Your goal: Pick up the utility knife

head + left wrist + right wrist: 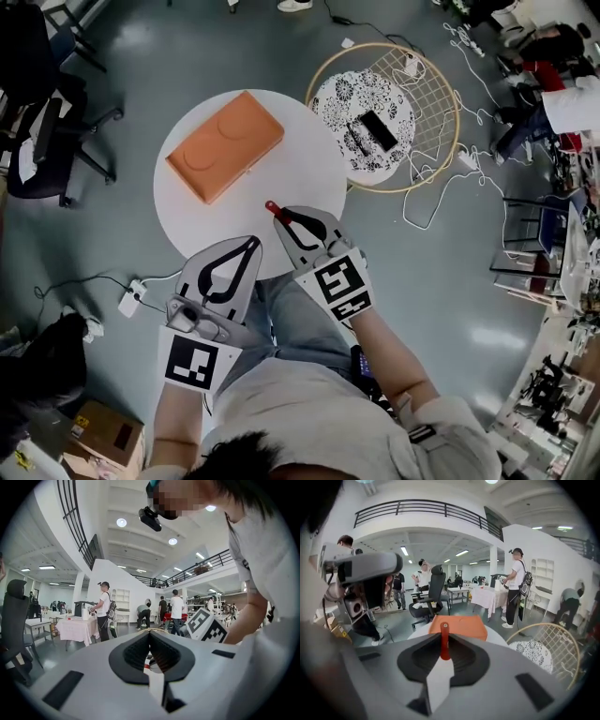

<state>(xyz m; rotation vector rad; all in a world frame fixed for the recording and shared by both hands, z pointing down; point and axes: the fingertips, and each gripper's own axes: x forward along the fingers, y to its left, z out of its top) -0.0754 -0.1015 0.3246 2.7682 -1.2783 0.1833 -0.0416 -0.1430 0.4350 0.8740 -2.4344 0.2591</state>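
The utility knife (273, 208) has a red handle. My right gripper (285, 221) is shut on it above the near edge of the round white table (300, 159). In the right gripper view the red handle (444, 641) stands upright between the closed jaws, its tip poking out past them. My left gripper (250, 243) hovers just left of it at the table's near rim, its jaws closed together with nothing held (150, 633). The right gripper's marker cube (206, 625) shows in the left gripper view.
An orange box (225, 145) lies on the table's far left half, also in the right gripper view (458, 625). A round wire rack (441, 141) holding a patterned plate stands right of the table. An office chair (47, 122) is at far left. Cables cross the floor.
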